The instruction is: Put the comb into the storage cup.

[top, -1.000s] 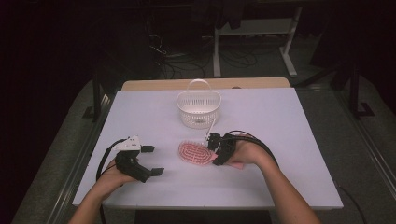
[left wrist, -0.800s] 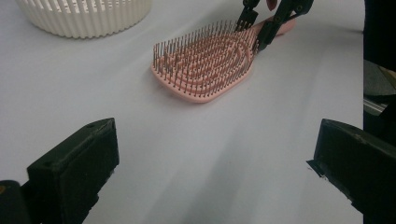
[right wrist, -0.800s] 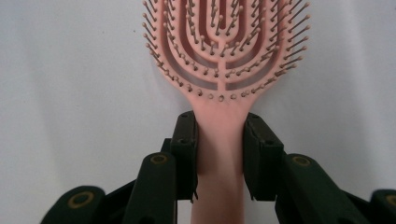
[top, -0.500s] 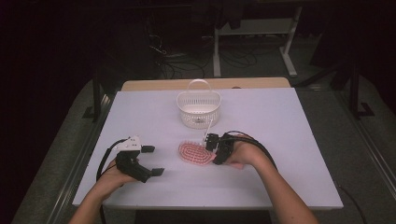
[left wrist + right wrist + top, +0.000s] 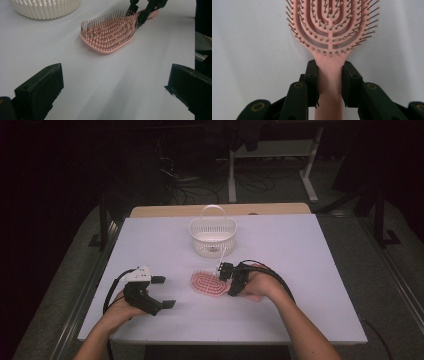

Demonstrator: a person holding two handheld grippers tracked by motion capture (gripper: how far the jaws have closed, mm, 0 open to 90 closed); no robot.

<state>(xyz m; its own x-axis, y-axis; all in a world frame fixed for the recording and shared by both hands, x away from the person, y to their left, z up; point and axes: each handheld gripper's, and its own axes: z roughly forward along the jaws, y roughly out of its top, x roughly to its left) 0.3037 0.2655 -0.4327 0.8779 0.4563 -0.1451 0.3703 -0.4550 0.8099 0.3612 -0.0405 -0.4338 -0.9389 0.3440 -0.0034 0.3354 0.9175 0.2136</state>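
Note:
A pink hairbrush (image 5: 207,284) lies bristles up on the white table (image 5: 300,250), its handle pointing right. My right gripper (image 5: 228,281) lies low on the table at that handle. In the right gripper view the hairbrush (image 5: 332,22) has its handle between both pads (image 5: 312,75), which press on its sides; the jaws have just been closing on it. The left gripper view shows the hairbrush (image 5: 110,35) with the right gripper (image 5: 140,12) at its far end. My left gripper (image 5: 164,292) rests at the table's left, open and holding nothing, its fingertips (image 5: 47,77) wide apart.
A white slatted basket (image 5: 200,245) with an upright handle stands behind the brush at the table's middle back, its wall (image 5: 45,10) seen at the top of the left gripper view. Cables trail from both grippers. Dark floor surrounds the table.

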